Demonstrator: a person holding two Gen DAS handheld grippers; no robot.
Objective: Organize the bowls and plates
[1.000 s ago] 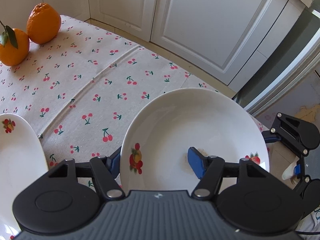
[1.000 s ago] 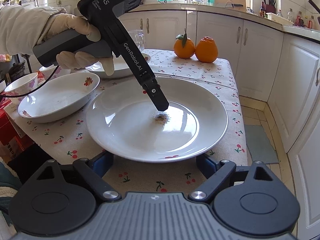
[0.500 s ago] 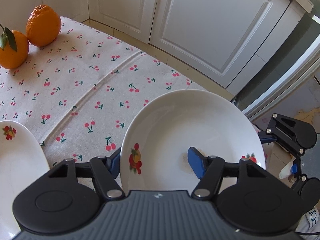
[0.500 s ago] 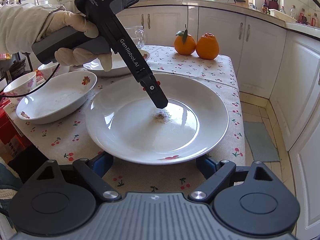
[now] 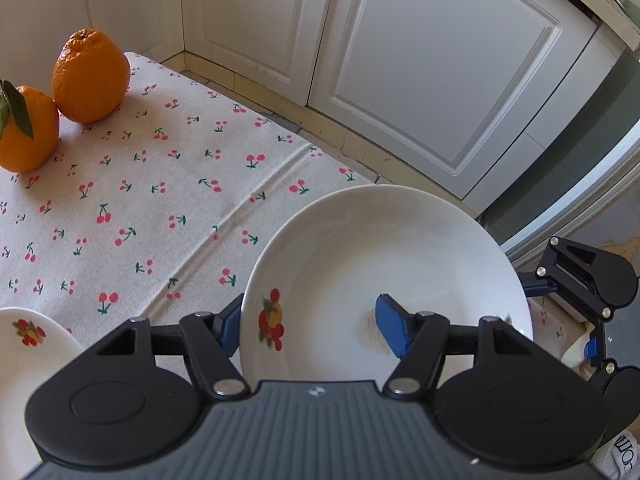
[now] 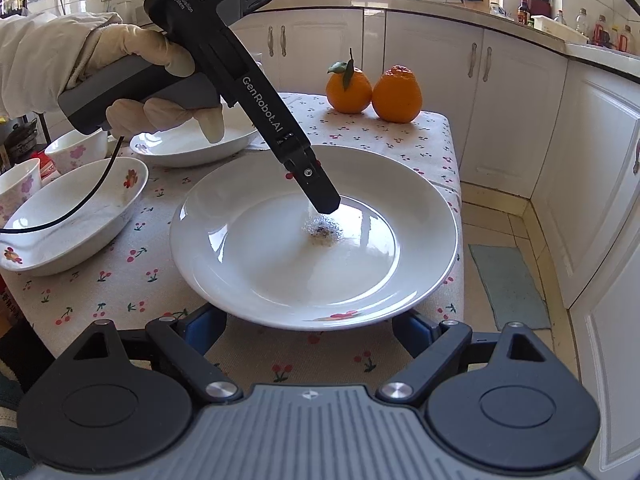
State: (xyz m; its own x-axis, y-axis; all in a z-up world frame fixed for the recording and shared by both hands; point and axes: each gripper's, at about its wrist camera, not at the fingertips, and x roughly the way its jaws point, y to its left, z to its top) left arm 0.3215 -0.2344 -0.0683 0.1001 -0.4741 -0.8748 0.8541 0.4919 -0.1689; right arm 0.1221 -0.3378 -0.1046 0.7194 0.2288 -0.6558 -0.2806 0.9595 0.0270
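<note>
A white plate (image 5: pixel 380 264) with fruit prints and a dried food spot in its middle (image 6: pixel 322 232) is over the near right part of the cherry-print tablecloth (image 5: pixel 160 200). My left gripper (image 5: pixel 306 318) is shut on the plate's rim, one blue pad (image 5: pixel 390 328) inside the dish and the other under its outer edge. In the right wrist view that upper finger (image 6: pixel 316 188) reaches down onto the plate (image 6: pixel 280 256). My right gripper (image 6: pixel 310 328) is open, its two fingers spread wide beneath the plate's near rim.
Two oranges (image 6: pixel 372 88) stand at the table's far end. Left of the plate are a deep floral bowl (image 6: pixel 68 216), a shallow dish (image 6: pixel 192 144) and two cups (image 6: pixel 76 152). A gloved hand (image 6: pixel 152 56) holds the left tool. White cabinets (image 6: pixel 592 184) flank the right.
The plate has travelled with both grippers across the cloth, away from the bowls on the left and toward the oranges. Neither gripper's jaws have changed.
</note>
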